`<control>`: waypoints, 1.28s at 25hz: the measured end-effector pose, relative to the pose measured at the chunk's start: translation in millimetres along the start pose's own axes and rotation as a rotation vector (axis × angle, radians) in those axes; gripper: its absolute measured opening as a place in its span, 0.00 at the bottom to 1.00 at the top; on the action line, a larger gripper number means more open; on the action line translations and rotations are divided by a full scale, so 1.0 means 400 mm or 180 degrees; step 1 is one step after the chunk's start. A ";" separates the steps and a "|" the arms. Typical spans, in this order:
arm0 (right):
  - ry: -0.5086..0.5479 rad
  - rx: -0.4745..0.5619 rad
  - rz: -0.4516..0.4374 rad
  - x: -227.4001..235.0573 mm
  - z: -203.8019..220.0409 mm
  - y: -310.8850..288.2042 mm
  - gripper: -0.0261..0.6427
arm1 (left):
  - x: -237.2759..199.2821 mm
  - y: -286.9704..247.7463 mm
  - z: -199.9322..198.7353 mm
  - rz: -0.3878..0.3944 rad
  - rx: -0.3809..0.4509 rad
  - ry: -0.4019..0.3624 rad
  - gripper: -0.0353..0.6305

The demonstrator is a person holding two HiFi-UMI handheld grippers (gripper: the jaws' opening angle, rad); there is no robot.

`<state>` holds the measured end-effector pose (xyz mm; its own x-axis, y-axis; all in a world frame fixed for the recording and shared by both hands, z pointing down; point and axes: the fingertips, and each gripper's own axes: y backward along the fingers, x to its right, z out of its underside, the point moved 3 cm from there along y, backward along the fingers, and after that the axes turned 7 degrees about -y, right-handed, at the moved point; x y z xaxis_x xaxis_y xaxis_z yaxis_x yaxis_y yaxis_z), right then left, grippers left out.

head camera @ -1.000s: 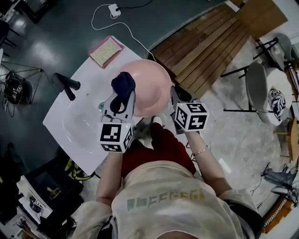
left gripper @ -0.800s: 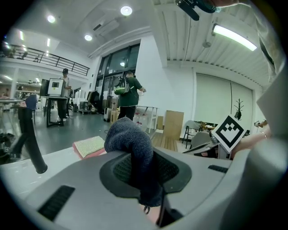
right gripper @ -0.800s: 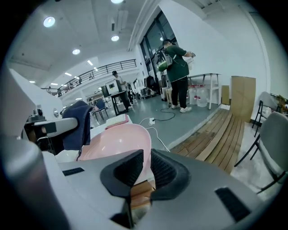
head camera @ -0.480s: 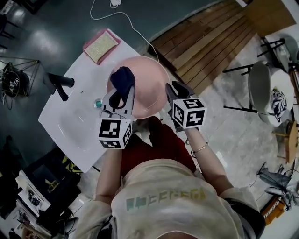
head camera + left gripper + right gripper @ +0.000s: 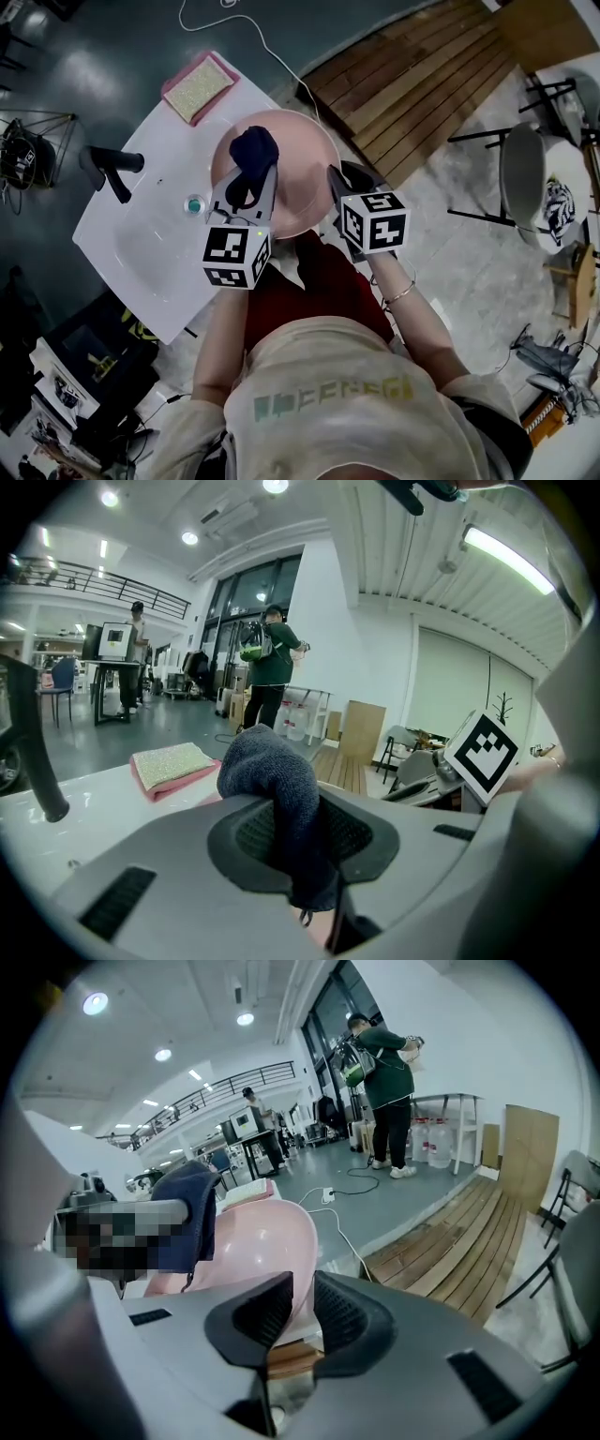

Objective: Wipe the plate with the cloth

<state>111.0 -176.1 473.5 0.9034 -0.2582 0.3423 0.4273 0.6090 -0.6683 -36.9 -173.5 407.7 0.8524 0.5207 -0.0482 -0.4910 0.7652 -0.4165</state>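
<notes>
Cloth [image 5: 253, 150] gripped in left claw [image 5: 246, 183] over pink plate [image 5: 305, 164], right claw [image 5: 336, 186] clamping plate rim

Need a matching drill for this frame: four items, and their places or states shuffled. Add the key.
Items:
1. cloth
2. plate
3. sponge
4. faucet

Places or states:
a. pink, its rim pinched in the right tool
b. lying at the far corner of the white counter
c. dark blue, clamped in the left tool over the plate
d. black, standing on the counter's left side

Pairs: 1-c, 2-a, 3-b, 4-d
</notes>
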 end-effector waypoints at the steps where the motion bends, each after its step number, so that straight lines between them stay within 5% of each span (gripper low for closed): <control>1: 0.0018 -0.0001 0.0029 0.001 -0.002 -0.002 0.18 | 0.000 -0.005 0.002 0.0001 -0.0019 0.0014 0.17; 7: 0.0148 -0.0031 0.0150 -0.003 -0.012 -0.009 0.16 | 0.002 -0.028 -0.020 0.0041 -0.0079 0.0042 0.17; 18: 0.0216 -0.0034 0.0213 -0.012 -0.025 -0.022 0.14 | 0.105 -0.137 -0.106 0.0647 -0.0267 -0.0252 0.17; 32: 0.0284 -0.0026 0.0240 -0.003 -0.028 -0.026 0.14 | 0.101 -0.254 0.030 0.0698 -0.0864 -0.0283 0.17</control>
<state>105.8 -190.6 472.7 0.9324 -0.2779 0.2310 0.3580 0.6232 -0.6953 45.2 -225.5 459.1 0.7071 0.7015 -0.0890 -0.5846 0.5092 -0.6316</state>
